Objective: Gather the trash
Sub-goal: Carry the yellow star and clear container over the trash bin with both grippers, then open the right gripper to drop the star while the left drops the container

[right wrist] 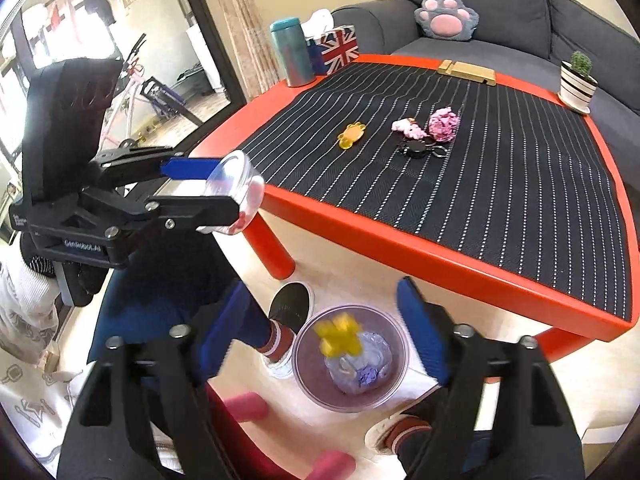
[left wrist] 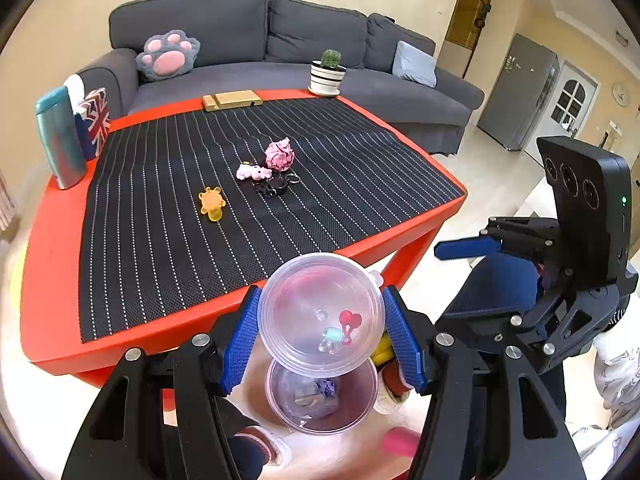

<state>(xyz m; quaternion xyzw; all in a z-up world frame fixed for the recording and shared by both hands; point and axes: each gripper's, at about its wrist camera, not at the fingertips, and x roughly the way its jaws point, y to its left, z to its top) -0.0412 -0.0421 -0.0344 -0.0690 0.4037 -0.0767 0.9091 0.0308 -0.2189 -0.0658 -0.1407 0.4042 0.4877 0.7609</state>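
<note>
Dropping trash into the floor bin

My left gripper (left wrist: 320, 340) pinches a clear lidded container (left wrist: 321, 314) above the purple bin (right wrist: 350, 360); my right gripper (right wrist: 312, 338), fingers spread, hangs over a blurred yellow piece (right wrist: 338, 336), probably just released; a crumpled pink wrapper (right wrist: 443, 124) waits on the far table (right wrist: 400, 240).

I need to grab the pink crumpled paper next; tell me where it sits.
The pink crumpled paper lies near the middle of the striped mat on the red table, touching the pink plush toy, with the black keyring just in front.
</note>
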